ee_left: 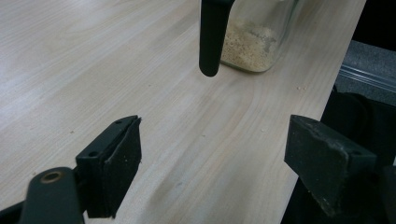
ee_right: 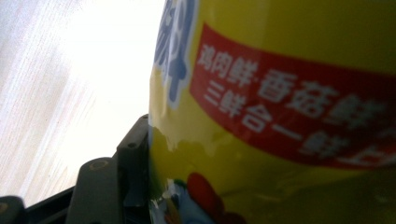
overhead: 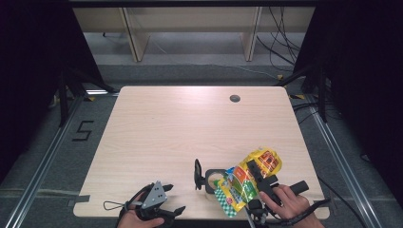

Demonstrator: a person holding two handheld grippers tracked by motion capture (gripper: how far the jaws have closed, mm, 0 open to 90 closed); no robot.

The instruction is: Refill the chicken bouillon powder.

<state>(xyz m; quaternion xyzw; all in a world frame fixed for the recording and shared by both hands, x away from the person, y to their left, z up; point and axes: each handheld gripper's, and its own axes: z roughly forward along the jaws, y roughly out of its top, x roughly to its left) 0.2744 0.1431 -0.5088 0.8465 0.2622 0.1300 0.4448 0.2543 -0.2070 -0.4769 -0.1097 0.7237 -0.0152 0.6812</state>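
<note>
Right gripper [overhead: 259,183] sits at about five o'clock on the table [overhead: 157,137], its jaws clamped across the middle of a yellow seasoning bag [overhead: 247,178]; in the right gripper view the bag [ee_right: 289,93] presses flat against the one pad that shows at its left. The bag is tipped, its lower end pointing toward nine o'clock and down at the mouth of a small glass jar [overhead: 214,179], which stands just beside it near the table's near edge. From the left gripper view the jar [ee_left: 254,42] holds a shallow layer of pale granules at its bottom, and a black handle [ee_left: 212,37] hangs down its side toward that camera.

Left gripper [overhead: 159,202] rests at roughly seven o'clock, well apart from the jar, jaws spread wide with nothing between them and bare wood under them.

The step in hand looks like pouring: granules from the bag into the jar. Whether the bag's lower end is open, or anything is flowing, I cannot tell at this size.

Next, the pour likely calls for keeping the bag's mouth directly over the jar's opening and tilting it gently, so the grains fall inside, not onto the wood. A few specks already lie near the jar. The free left gripper could steady the jar by its handle, since a nudge from the bag might shift or tip it.
</note>
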